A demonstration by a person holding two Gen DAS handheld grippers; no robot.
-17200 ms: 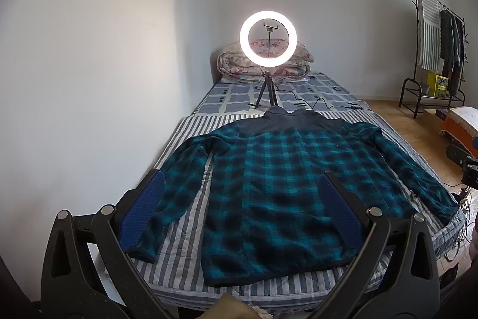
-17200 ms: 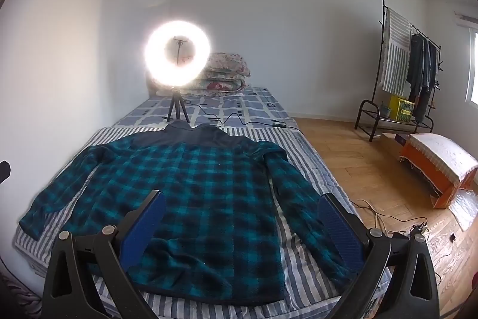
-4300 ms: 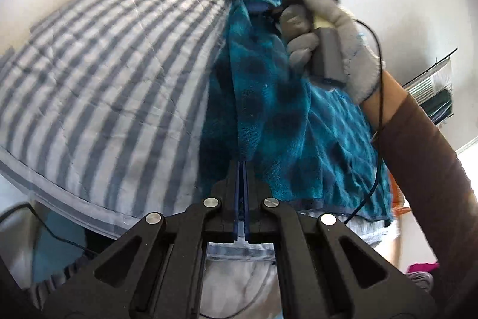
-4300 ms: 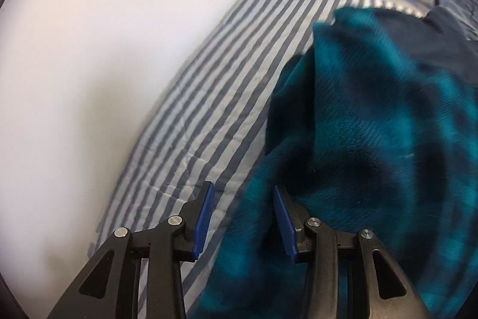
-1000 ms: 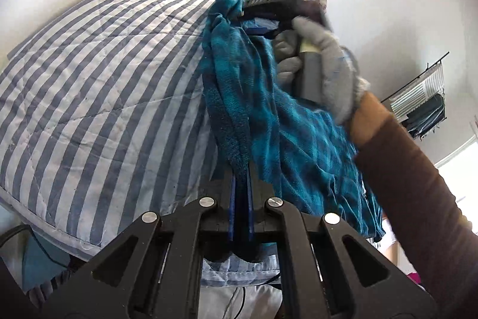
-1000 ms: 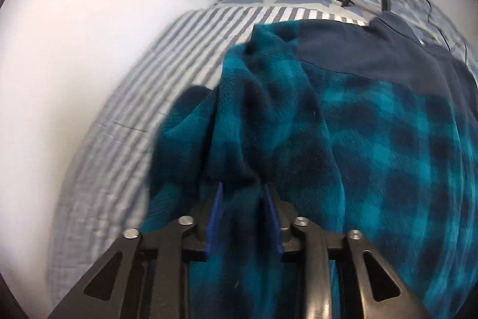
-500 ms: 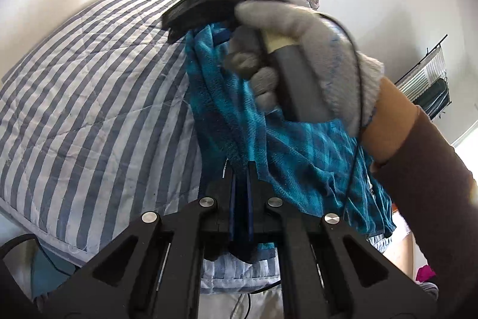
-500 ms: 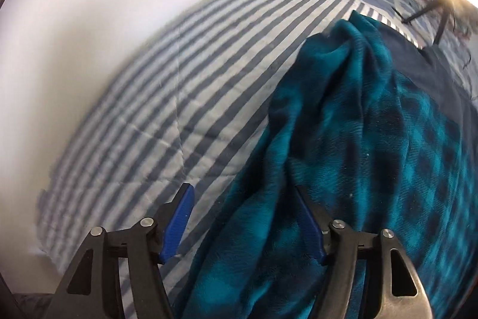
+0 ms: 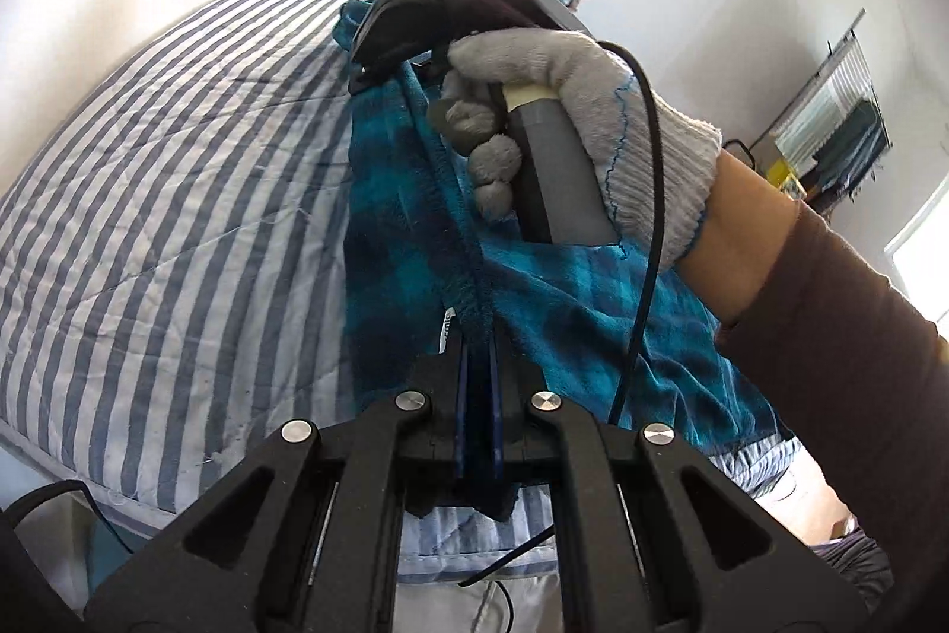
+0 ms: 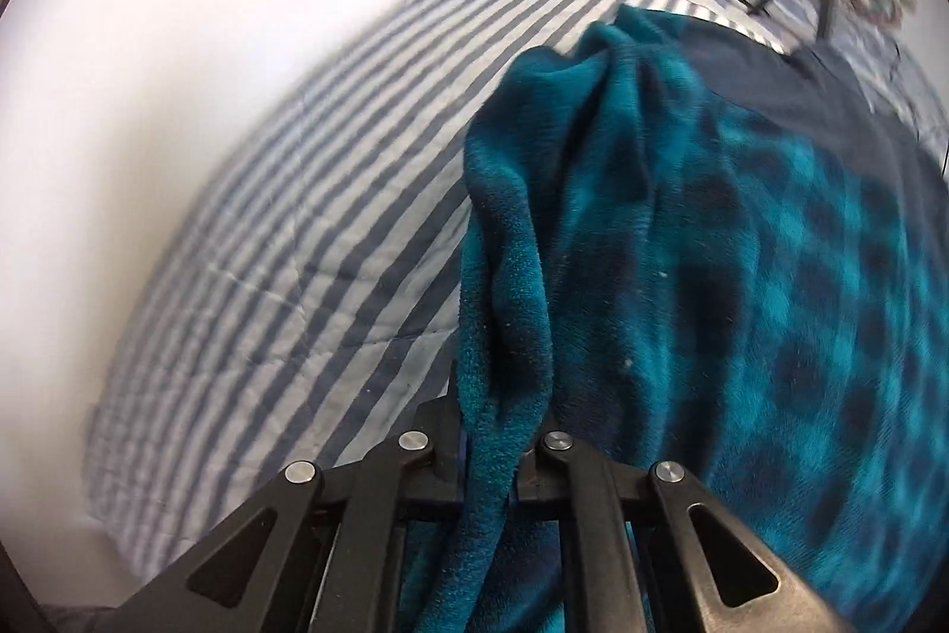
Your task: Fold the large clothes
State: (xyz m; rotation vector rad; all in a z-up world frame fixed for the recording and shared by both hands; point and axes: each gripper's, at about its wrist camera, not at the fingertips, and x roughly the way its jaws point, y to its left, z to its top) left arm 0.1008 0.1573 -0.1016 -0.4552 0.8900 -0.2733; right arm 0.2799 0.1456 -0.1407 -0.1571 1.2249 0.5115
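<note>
Fleece shirt (image 10: 741, 277), teal plaid, lies on striped bed (image 9: 166, 194), near side gathered and lifted. My left tongs (image 9: 477, 395) clenched on lower edge. My right tongs (image 10: 489, 455) clenched on bunched fold further up; gloved right hand (image 9: 569, 140) visible from left view. Step, by my guess: folding side panel inward over body. Next needs both grips carried across together, edge kept taut. Far sleeve hidden; right view blurred; pads buried in cloth.
</note>
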